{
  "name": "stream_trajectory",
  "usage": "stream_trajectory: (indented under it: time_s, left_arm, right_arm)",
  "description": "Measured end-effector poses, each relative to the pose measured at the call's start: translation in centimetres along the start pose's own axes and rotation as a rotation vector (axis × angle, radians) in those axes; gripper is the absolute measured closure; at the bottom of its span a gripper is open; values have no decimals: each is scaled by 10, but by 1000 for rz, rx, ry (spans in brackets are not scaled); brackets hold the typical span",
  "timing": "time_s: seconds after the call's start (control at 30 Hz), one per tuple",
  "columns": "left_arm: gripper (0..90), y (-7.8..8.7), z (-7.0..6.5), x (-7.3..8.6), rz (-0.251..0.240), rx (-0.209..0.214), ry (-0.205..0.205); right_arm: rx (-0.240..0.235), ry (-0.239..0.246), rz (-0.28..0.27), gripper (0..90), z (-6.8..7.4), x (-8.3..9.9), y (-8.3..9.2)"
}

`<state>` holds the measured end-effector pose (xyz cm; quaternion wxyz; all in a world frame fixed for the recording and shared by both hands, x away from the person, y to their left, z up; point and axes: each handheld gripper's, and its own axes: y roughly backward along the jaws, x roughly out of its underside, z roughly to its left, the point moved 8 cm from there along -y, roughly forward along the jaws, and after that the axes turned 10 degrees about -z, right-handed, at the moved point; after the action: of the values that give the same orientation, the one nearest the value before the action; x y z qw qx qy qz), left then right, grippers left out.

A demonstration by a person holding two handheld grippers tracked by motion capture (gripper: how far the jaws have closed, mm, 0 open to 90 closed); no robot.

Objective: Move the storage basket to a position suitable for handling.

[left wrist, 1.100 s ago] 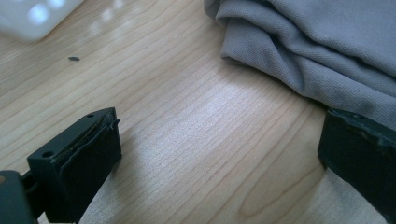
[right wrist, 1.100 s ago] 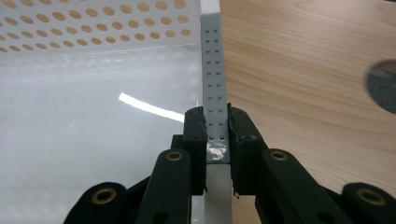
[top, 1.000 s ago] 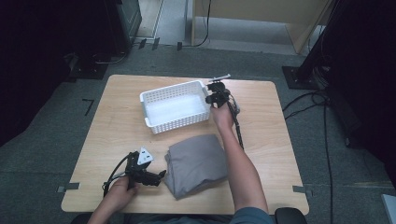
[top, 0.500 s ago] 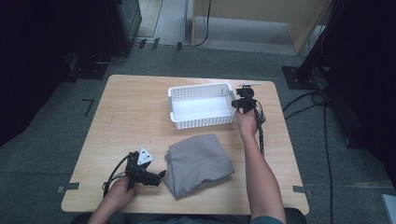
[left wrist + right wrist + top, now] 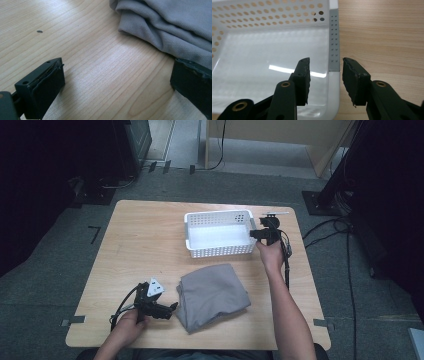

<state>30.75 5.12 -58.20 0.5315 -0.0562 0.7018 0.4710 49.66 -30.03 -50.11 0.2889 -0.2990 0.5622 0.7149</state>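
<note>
**Basket placed at the far right; cloth awaiting pick-up**

Item 1. White perforated plastic basket (image 5: 218, 234), rectangular, empty. Sits on the light wooden table (image 5: 145, 245) at about one o'clock from the table's middle, long side across.

Item 2. Grey folded cloth (image 5: 212, 296), soft knit, several layers. Lies at about six o'clock from the basket, apart from it, near the table's front edge.

Item 3. Right gripper (image 5: 259, 234). Stands at the basket's right end wall, at three o'clock of the basket. Its jaws have just been opening: in the right gripper view the gripper (image 5: 325, 80) straddles the basket's rim (image 5: 333, 47) with a gap on each side, so the pads press on nothing.

Item 4. Left gripper (image 5: 170, 309). Rests low on the table at nine o'clock of the cloth, just beside its edge. In the left gripper view the jaws stand wide apart, bare wood between them and the cloth (image 5: 172, 27) beyond; nothing is held.

Step in hand, as judged: letting go of the repositioned basket.

Next move, as judged: the right gripper backs off the rim; then a gripper closes on the cloth's folded edge, catching every layer, to lift it into the basket.
</note>
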Motion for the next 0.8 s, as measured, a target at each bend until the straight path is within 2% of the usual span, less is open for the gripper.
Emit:
stream_trajectory:
  time_s: [0.23, 0.37, 0.4, 0.5, 0.57, 0.67, 0.8]
  left_arm:
    - [0, 0, 0, 0, 1, 0, 0]
    - [0, 0, 0, 0, 0, 0, 0]
    - [0, 0, 0, 0, 0, 0, 0]
    - [0, 0, 0, 0, 0, 0, 0]
    - [0, 0, 0, 0, 0, 0, 0]
    - [0, 0, 0, 0, 0, 0, 1]
    - [0, 0, 0, 0, 0, 0, 0]
  right_arm:
    - [-67, 57, -47, 629, 15, 7, 33]
    - [-134, 75, -63, 708, 33, 17, 43]
    - [-163, 83, -63, 717, 41, 21, 45]
    - [-229, 104, -46, 760, 62, 31, 45]
    - [-262, 140, -36, 763, 77, 39, 43]
    - [-307, 204, -41, 768, 99, 50, 37]
    - [-346, 230, -25, 784, 119, 58, 24]
